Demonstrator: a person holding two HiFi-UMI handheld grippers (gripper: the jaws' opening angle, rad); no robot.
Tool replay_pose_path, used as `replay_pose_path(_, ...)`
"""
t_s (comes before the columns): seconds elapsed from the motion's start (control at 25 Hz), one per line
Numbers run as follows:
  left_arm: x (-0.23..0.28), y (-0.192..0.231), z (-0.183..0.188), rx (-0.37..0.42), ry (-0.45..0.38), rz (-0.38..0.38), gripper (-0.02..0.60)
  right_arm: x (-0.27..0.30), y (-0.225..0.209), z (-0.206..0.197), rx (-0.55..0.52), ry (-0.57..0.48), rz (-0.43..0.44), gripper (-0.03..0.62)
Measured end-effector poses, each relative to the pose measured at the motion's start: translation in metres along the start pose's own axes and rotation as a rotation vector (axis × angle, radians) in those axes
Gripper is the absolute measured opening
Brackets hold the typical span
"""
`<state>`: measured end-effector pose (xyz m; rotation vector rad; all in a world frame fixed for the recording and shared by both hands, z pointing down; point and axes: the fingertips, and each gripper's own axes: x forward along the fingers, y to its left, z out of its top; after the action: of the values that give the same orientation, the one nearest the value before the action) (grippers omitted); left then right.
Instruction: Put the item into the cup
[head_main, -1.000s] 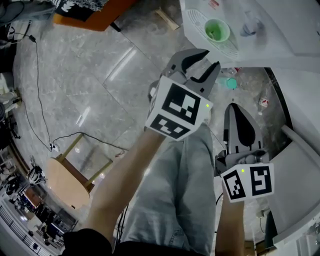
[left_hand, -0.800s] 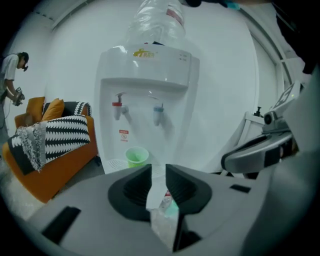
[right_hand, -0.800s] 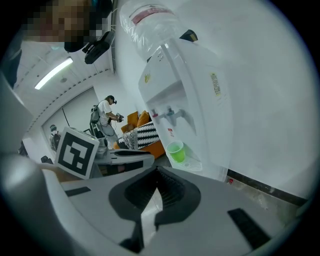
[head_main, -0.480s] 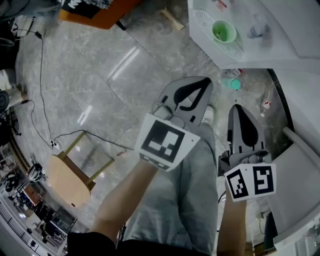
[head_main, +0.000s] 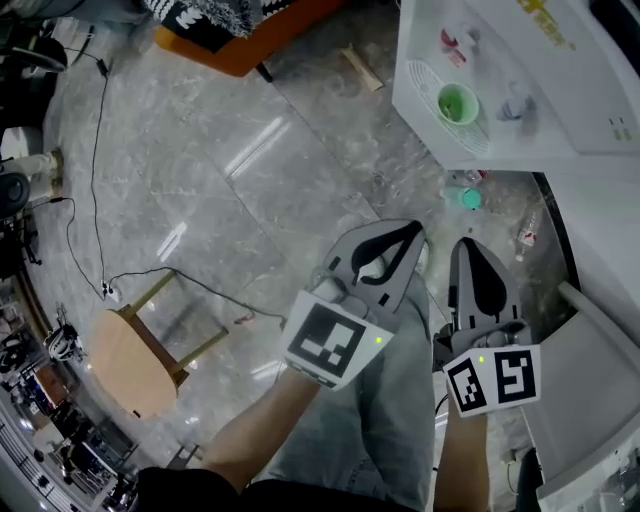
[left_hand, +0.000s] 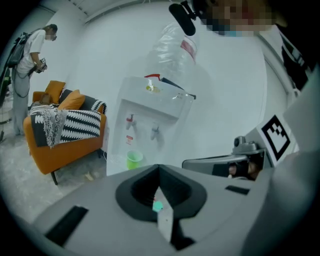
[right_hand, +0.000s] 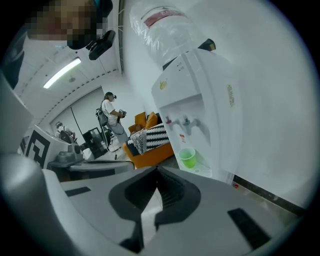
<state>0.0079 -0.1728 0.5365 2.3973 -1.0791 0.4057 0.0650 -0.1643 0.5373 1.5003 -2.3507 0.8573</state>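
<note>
**Left jaws close on nothing, away from the dispenser**

Farthest left, the left gripper has just been closing. Its jaws, spread wide a second ago, now meet tip to tip with nothing between them. (The teal speck showing through their opening in the left gripper view is the thing lying on the floor beyond, not a catch.) The gripper has also drawn back from the water dispenser toward the person's legs and now hangs well apart from it.

Next to it, on the side nearer the dispenser's foot, the right gripper is likewise closed and empty. Its jaws lie together in its own view, and it has hardly shifted.

Farther right, a small teal item lies on the floor just beside the foot of the dispenser. It sits between the dispenser and the gripper tips, and neither gripper touches it. It is probably the thing the task means.

The green cup stands upright on the dispenser's drip tray. Whether anything is inside it cannot be told.

So the closing has gathered nothing, and the pickup is not yet done. As I judge it, one gripper has to reopen and go down to the floor at the dispenser's foot before anything can reach the cup.
</note>
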Motion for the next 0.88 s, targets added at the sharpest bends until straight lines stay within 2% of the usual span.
replay_pose_path(0.36, -0.043, -0.008, 0.037, -0.063, -0.031, -0.011, 0.014, -0.013, 0.019, 0.040, -0.039, -0.019, 0.009, 0.009)
replay_pose_path(0.64, -0.083, -0.006, 0.099, -0.071, -0.116, 0.009, 0.014, -0.029, 0.068, 0.116, 0.006, -0.130, 0.069, 0.009)
replay_pose_path(0.88, -0.123, -0.024, 0.164, -0.087, -0.167, 0.056, 0.014, -0.070, 0.111, 0.183, 0.028, -0.224, 0.097, 0.009)
